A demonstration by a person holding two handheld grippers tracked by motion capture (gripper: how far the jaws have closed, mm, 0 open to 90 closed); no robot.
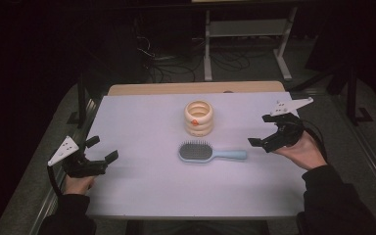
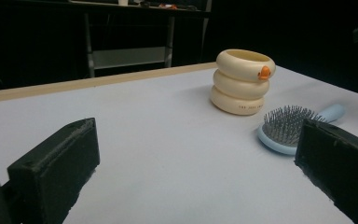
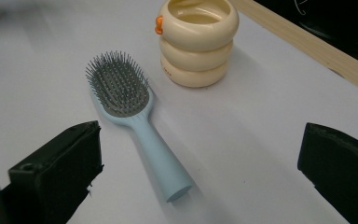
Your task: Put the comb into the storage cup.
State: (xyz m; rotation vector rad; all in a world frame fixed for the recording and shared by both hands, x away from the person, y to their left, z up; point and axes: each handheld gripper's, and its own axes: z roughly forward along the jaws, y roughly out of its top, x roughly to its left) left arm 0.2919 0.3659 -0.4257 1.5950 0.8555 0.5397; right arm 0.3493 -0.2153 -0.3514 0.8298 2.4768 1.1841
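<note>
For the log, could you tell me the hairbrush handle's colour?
Light blue handle, clearest in the right gripper view.

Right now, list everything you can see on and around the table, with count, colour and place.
Table: one, white top with a wooden far edge, centre.
Ringed cup: one, cream with an orange duck bill, upright at the table's middle, far side of the brush.
Hairbrush: one, light blue with grey bristles up, lying flat just nearer than the cup, handle toward the right claw.
Shelf frame: one, pale grey, on the floor beyond the table.
Cables: several, dark, on the floor beyond.
Left claw: one, black, open, near-left edge.
Right claw: one, black, open, right side.
</note>
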